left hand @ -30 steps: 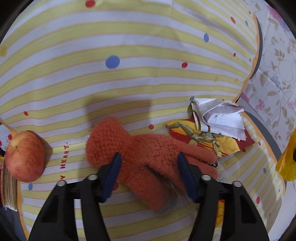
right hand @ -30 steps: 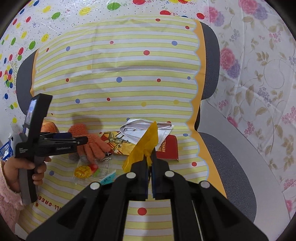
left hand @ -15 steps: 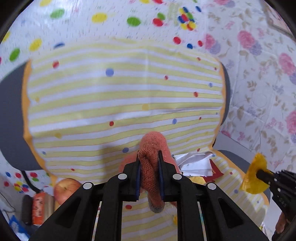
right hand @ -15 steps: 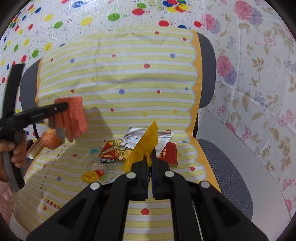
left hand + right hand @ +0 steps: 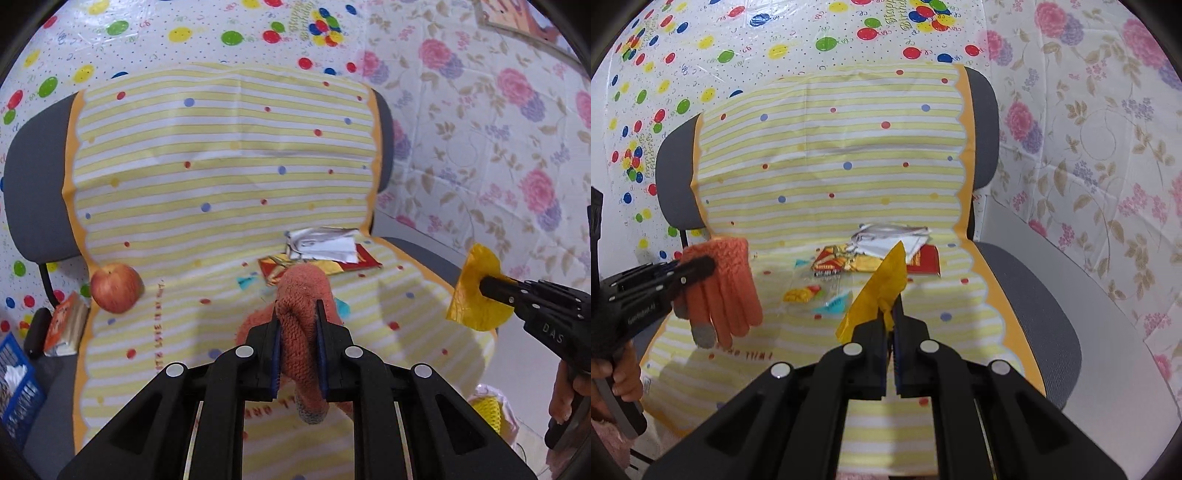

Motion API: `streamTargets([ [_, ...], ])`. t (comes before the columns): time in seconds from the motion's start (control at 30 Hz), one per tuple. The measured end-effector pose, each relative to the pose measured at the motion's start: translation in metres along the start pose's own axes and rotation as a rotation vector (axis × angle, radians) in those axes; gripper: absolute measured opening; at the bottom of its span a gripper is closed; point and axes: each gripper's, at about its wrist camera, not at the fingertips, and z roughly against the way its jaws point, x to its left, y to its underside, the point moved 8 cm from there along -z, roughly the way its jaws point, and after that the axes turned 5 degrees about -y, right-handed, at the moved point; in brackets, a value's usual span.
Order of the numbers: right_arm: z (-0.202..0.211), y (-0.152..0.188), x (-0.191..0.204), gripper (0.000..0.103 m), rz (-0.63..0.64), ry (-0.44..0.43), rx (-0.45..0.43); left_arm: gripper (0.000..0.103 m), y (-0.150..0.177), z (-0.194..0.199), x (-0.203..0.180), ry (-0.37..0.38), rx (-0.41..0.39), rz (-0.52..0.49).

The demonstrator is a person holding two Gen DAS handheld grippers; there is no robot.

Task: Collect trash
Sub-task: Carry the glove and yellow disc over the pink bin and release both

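Trash lies on the seat of a grey chair [image 5: 1034, 302] that wears a yellow striped cover [image 5: 831, 155] with dots. At the back of the seat sits a crumpled white paper [image 5: 886, 240], partly on top of a red and gold wrapper [image 5: 849, 263]. Just in front of them lies a clear packet [image 5: 809, 293] with yellow and red sweets inside.

One more piece of trash, a yellow wrapper [image 5: 882, 284], is up in the air. The right gripper [image 5: 891, 314] pinches it tight, and its jaws are almost closed.

The left gripper [image 5: 298, 325] squeezes an orange knit glove [image 5: 303, 295] between its narrow jaws. The glove hangs above the seat with its fingers pointing down, and one fingertip is grey. A hand [image 5: 622, 376] grips the handle of this gripper.

A red apple [image 5: 116, 287] rests at the left edge of the seat. A blue basket [image 5: 18, 384] is low down on the left, beside the chair. Balloon paper and flower paper hang behind.
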Motion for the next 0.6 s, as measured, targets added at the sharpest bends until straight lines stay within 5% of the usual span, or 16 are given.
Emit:
streamTargets([
  [0.3,0.045,0.036,-0.02,0.003,-0.049,0.061,-0.015,0.016,0.017,0.04,-0.05,0.094,-0.052,-0.056],
  [0.6,0.093,0.078,-0.048,0.003,-0.094,0.164,-0.005,0.016,0.043,0.057,-0.119,0.269,-0.05,-0.108],
])
